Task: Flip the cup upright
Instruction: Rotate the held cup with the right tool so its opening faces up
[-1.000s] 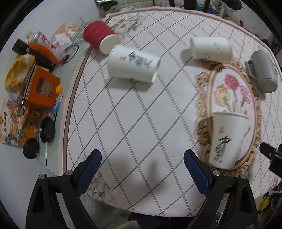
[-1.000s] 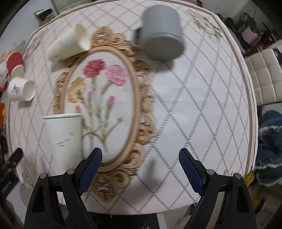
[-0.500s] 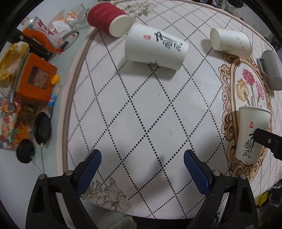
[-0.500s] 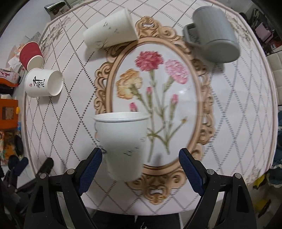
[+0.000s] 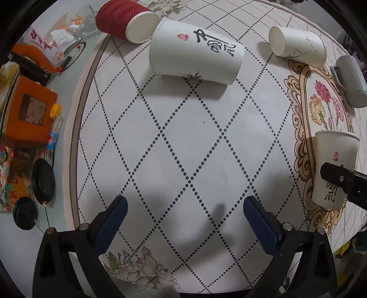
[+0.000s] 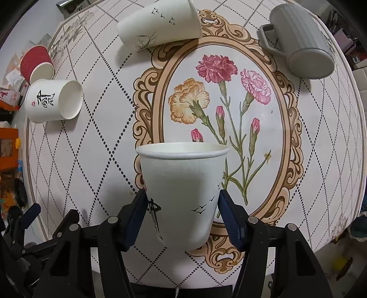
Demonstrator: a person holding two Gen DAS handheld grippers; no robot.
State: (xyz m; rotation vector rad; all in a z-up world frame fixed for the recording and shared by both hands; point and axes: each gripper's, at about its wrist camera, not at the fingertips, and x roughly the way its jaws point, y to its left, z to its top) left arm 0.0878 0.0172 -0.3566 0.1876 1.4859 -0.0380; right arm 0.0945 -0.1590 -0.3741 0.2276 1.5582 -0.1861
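My right gripper (image 6: 182, 217) is shut on an upright white paper cup (image 6: 183, 183) with black script, over the flower oval of the table mat. That cup also shows in the left wrist view (image 5: 332, 169), with a right finger (image 5: 339, 177) across it. My left gripper (image 5: 183, 220) is open and empty over the mat. A white cup with black script (image 5: 195, 50) lies on its side ahead of it; it also shows in the right wrist view (image 6: 52, 103). A second white cup with birds (image 5: 298, 47) (image 6: 160, 25) lies on its side.
A red ribbed cup (image 5: 125, 19) (image 6: 36, 64) and a grey mug (image 5: 351, 80) (image 6: 302, 45) lie on their sides. An orange box (image 5: 25, 114), black lids (image 5: 42, 181) and packets sit left of the mat (image 5: 172, 149). The table edge is near both grippers.
My right gripper has closed on the upright cup, which now sits between its fingers. The left gripper moved forward toward the lying cup, still open.
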